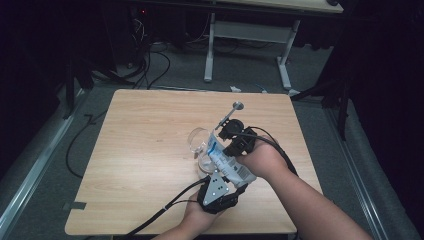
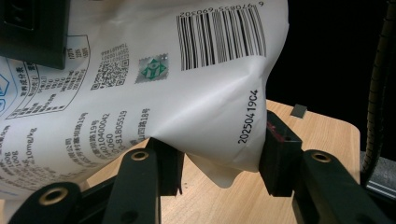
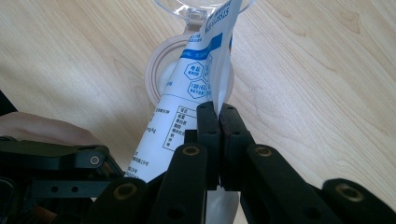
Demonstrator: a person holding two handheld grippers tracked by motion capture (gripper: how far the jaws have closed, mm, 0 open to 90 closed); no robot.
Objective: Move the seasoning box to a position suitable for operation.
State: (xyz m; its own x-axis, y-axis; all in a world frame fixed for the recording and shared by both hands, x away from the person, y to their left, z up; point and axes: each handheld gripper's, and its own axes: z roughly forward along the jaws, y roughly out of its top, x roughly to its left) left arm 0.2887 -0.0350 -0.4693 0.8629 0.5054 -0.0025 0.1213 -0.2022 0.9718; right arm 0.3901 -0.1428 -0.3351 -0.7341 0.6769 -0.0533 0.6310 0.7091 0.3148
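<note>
1. Work in hand: a white printed pouch (image 1: 227, 162) is held tilted between both claws, its upper end leaning toward the mouth of a clear stemmed glass (image 1: 198, 141) that stands on the wooden worktop (image 1: 140, 150).
2. Left claw (image 1: 218, 192): its jaws stand part-way apart and press on the lower corner of the pouch (image 2: 187, 102), one pad at each side of the gathered bottom fold. It is gripping the pouch.
3. Right claw (image 1: 235, 137): its jaws are drawn almost together and pinch the thin side seam of the pouch (image 3: 196, 93). It is gripping the pouch higher up.
4. Position of the pouch: raised clear of the worktop, slanting from the left claw up toward the glass (image 3: 205, 7), with its top end at or just over the rim.
5. Progress, as a judgement: the pouch is lifted, supported at two points and aimed at the glass. No contents can be seen in the bowl and no stream is visible, so the pouring itself appears still to be done. Whether the top of the pouch is already open cannot be told.
6. Differences between views:
   - The high view gives the whole layout, including both hands.
   - The left gripper view alone gives the barcode, date print and bottom fold.
   - The right gripper view alone gives the blue-printed face, the glass's foot (image 3: 161, 70) beneath it, and the pinch on the seam.
</note>
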